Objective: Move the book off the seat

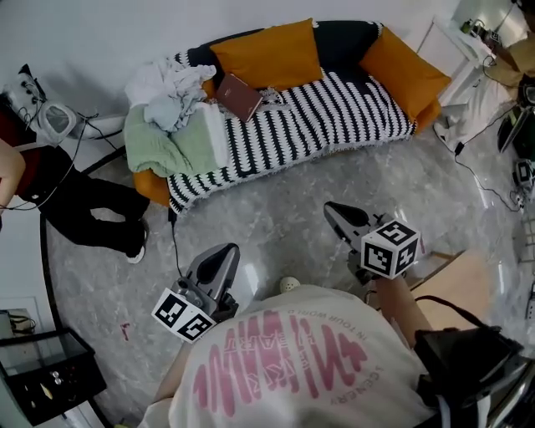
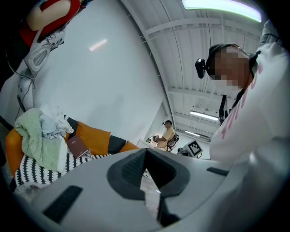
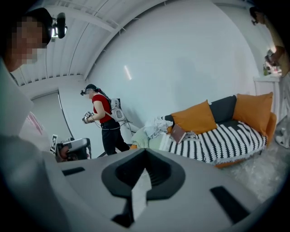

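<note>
- Book (image 1: 240,96), maroon, sits on the striped sofa (image 1: 351,113) seat, against an orange cushion (image 1: 267,52).
- Clothes pile (image 1: 171,100) just beside the book, at its 9 o'clock.
- Left gripper (image 1: 224,251): jaws together, nothing between them. Book at its 12 o'clock, well apart.
- Right gripper (image 1: 333,209): jaws together, empty. Book at its 11 o'clock, well apart.
- Both grippers held over grey floor (image 1: 276,209) in front of the sofa.

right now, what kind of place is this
Probably a mock living room staged in a studio or lab: a sofa with orange cushions against a bare white wall, a high ceiling with strip lights, and another person in a red shirt wearing recording gear.
</note>
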Demonstrator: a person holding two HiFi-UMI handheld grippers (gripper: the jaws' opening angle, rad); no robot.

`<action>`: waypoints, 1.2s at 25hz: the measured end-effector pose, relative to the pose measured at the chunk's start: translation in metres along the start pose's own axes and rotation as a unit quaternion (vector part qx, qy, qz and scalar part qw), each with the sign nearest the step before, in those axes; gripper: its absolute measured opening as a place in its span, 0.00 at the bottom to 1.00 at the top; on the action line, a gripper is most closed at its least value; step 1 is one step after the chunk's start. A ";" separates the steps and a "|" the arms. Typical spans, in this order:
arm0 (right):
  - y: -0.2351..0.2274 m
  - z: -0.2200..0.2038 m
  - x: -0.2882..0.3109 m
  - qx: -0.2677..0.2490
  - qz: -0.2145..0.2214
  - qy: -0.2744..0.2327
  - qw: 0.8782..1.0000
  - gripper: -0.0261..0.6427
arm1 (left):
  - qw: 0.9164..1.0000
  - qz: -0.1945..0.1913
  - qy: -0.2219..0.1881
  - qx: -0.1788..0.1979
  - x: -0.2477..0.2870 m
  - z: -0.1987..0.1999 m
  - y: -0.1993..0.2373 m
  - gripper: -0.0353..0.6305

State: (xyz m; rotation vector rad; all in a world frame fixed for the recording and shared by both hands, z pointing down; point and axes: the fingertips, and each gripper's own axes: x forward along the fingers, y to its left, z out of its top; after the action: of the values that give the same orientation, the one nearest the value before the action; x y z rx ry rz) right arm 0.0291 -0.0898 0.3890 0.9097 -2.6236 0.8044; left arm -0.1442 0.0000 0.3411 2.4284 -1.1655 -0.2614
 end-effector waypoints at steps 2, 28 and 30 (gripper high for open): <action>-0.009 -0.003 -0.001 -0.003 -0.006 0.002 1.000 0.05 | 1.000 0.006 -0.005 0.007 0.004 0.002 0.003 0.06; -0.018 0.012 0.038 0.007 -0.030 0.011 0.999 0.05 | 0.999 0.012 -0.030 0.028 0.010 0.032 0.064 0.06; -0.016 0.020 0.049 -0.024 -0.043 0.018 0.999 0.05 | 0.999 0.001 -0.026 0.025 0.019 0.038 0.076 0.06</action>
State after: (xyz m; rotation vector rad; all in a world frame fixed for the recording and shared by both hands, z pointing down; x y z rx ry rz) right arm 0.0007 -0.1356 0.3991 0.9788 -2.5421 0.7265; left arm -0.1979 -0.0681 0.3424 2.4775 -1.2099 -0.2990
